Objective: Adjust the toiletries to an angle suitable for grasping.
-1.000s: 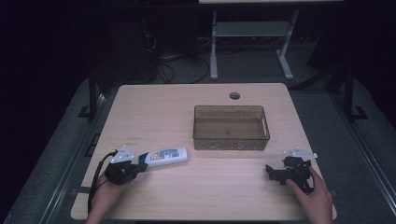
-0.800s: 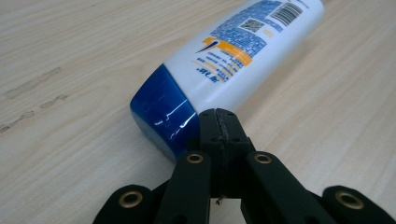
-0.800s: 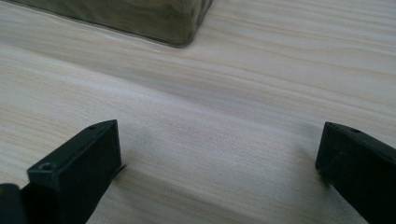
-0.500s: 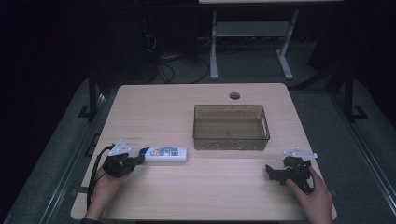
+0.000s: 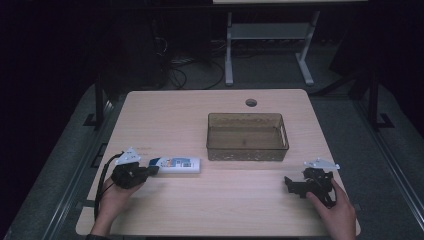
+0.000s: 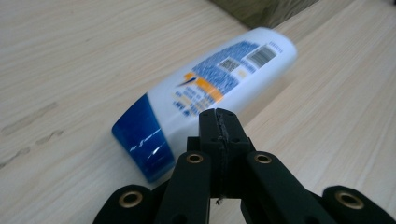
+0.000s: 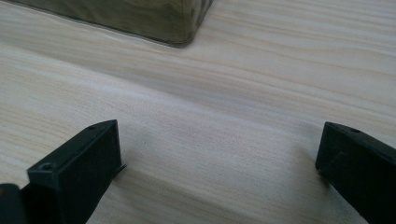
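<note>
Bottle (image 5: 175, 165) lies flat at lower left of the high view, left of the bin (image 5: 247, 136); left gripper (image 5: 150, 170), jaws clenched empty, has slid back toward its blue cap; right gripper (image 5: 290, 183) rests released; grasp unstarted.

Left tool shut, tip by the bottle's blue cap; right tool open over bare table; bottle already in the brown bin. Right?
Not quite: the bottle is not in the bin. The high view shows it lying on the table left of the bin. The rest holds.
</note>
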Tool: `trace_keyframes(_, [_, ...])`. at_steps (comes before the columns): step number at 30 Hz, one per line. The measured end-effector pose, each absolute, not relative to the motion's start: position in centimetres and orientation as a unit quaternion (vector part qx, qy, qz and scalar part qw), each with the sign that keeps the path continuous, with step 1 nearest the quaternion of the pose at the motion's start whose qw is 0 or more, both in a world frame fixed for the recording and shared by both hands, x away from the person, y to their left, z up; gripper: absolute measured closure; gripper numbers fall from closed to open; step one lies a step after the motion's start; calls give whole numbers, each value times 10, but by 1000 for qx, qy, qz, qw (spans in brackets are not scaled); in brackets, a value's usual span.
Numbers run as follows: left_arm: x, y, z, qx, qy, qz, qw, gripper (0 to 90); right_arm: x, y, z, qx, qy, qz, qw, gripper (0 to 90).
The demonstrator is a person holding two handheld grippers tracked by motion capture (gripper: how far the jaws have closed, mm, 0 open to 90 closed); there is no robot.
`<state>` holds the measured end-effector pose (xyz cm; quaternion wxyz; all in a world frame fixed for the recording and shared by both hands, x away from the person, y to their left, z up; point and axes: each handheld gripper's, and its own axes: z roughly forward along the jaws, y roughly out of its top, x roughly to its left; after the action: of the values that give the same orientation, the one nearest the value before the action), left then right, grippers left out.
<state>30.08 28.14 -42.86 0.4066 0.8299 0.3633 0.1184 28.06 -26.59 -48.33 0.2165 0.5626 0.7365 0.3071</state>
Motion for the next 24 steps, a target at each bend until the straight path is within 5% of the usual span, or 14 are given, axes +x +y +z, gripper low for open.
trace_keyframes(24, [329,244,-414,837,337,107,418,895,281,-266,-483,563,736,307,216,0])
